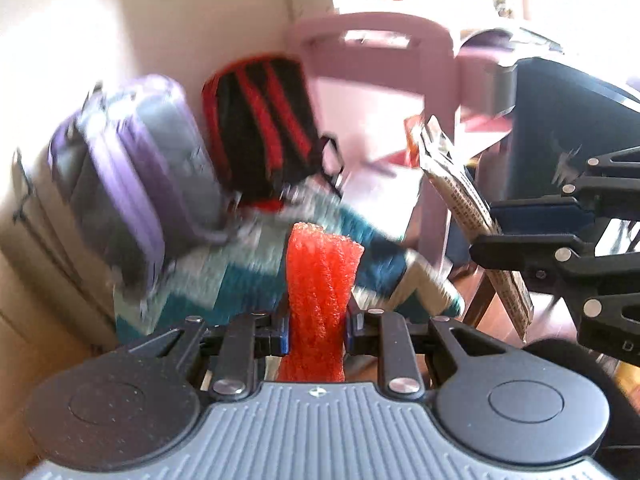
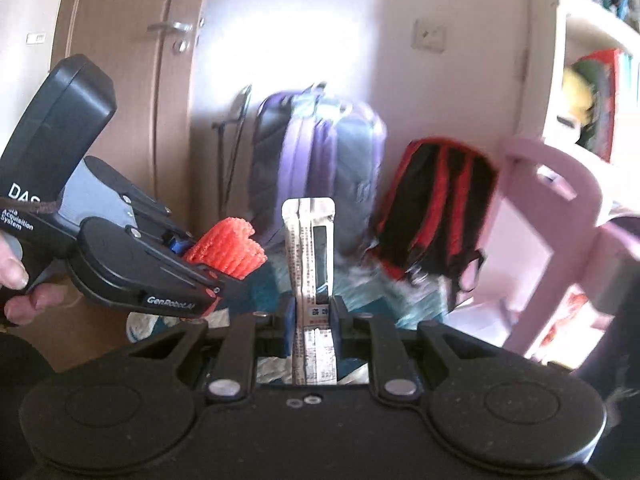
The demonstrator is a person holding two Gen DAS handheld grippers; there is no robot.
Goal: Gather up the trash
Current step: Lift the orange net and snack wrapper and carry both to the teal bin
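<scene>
A piece of red foam netting [image 1: 320, 292] stands upright between the pads of my left gripper [image 1: 318, 334], which is shut on it. In the right wrist view the same red netting [image 2: 228, 250] sticks out of the left gripper [image 2: 218, 280], held by a hand at the far left. My right gripper [image 2: 314, 326] is shut on a silver printed wrapper [image 2: 314, 264] that points straight up. In the left wrist view that wrapper [image 1: 464, 196] slants up from the right gripper [image 1: 496, 228] at the right edge. Both grippers are held high above the floor.
A purple backpack [image 2: 316, 168] and a red-and-black backpack [image 2: 436, 204] lean against the wall. A pink chair [image 1: 380, 92] stands to their right. A teal patterned rug [image 1: 256, 264] lies below. A wooden door [image 2: 132, 80] is at the left, shelves [image 2: 592, 60] at the right.
</scene>
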